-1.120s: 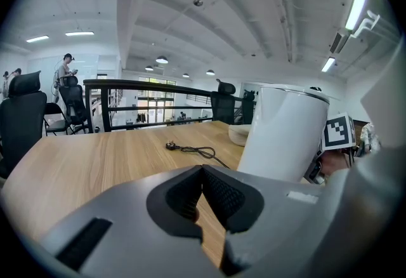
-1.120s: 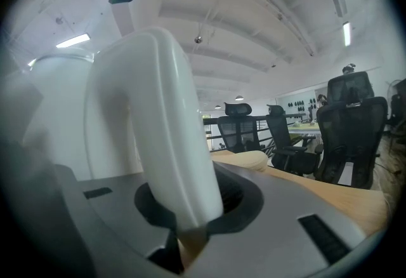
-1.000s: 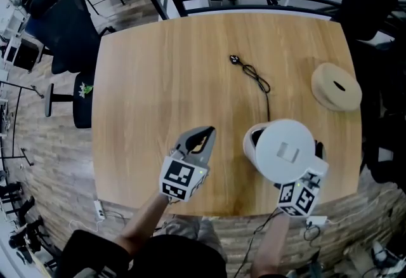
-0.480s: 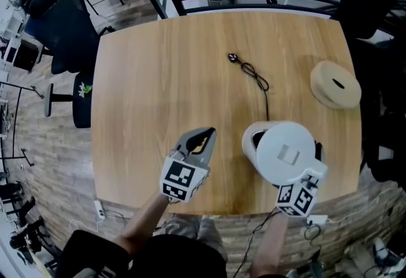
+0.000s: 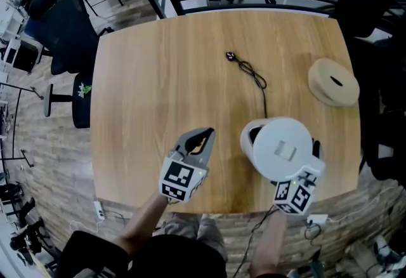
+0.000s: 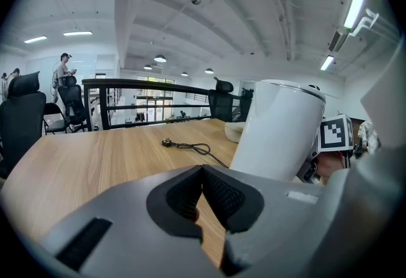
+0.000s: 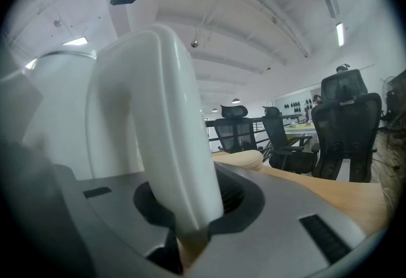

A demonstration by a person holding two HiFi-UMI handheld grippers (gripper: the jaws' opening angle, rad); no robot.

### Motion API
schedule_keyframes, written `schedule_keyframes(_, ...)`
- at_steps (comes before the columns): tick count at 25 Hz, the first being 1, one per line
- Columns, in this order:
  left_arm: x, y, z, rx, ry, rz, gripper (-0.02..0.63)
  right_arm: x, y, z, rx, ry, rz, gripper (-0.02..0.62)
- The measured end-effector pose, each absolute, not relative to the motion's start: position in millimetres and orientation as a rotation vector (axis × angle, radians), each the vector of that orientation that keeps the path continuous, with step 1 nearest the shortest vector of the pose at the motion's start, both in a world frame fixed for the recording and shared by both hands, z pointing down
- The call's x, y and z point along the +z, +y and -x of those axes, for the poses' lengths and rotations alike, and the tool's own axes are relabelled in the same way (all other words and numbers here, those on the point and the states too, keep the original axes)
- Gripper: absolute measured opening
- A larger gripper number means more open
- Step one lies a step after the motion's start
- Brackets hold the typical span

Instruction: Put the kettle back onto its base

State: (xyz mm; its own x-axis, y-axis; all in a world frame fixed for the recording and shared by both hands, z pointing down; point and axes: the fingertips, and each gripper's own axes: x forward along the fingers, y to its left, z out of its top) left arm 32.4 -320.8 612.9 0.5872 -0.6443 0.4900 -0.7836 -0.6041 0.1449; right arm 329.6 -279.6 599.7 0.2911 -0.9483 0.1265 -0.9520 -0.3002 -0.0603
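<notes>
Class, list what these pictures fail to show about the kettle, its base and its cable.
- the base: in the head view it is hidden beneath the kettle; in the left gripper view the left tongs block the kettle's bottom.
- the cable: in the head view its end vanishes under the kettle.
- whether the kettle is seated: no view shows it.
</notes>
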Motion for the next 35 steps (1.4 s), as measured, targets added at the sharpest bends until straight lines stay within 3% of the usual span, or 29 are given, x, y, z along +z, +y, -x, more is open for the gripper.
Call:
schedule_keyframes(10, 610.5, -307.4, -32.7, 0.559, -1.167, -2.477, 0.003, 597.9, -267.8, -324.5, 0.175, -1.811, -2.465, 0.181)
schedule_keyframes(35, 542.7, -255.6, -19.7, 0.443, -1.204, -2.553, 0.003, 551.0, -214.8, -294.6, 0.214, -1.856, -2.384, 0.189)
